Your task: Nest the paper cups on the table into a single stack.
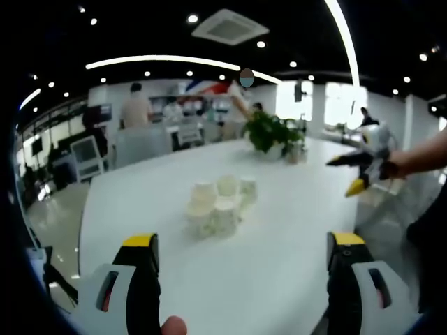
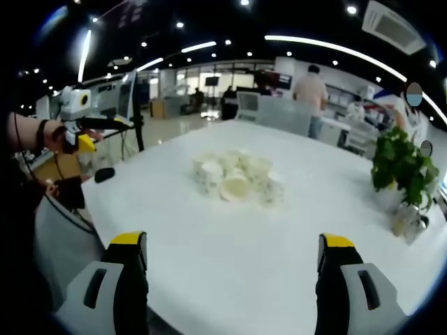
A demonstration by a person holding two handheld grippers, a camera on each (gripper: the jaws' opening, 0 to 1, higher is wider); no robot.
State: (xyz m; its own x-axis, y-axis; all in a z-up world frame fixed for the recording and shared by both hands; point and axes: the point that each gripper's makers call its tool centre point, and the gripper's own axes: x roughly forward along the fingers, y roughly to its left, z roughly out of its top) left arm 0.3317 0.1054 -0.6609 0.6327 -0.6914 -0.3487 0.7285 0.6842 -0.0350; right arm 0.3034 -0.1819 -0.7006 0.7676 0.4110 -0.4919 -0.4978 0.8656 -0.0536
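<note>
In the left gripper view, the left gripper [image 1: 243,250] stands wide apart over the white bench [image 1: 279,279], with the clustered paper cups [image 1: 220,202] mid-bench beyond and the right gripper [image 1: 356,171] at right. In the right gripper view, the right gripper [image 2: 232,250] is wide and empty, the paper cups [image 2: 239,178] lie far at centre, a potted plant [image 2: 401,167] stands right, and the left gripper [image 2: 94,129] hovers left.

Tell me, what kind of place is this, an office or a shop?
Most likely an open-plan office or lab. A large white table holds paper cups and a potted plant, a ceiling air-conditioning unit hangs overhead, and people stand at desks with monitors behind.
</note>
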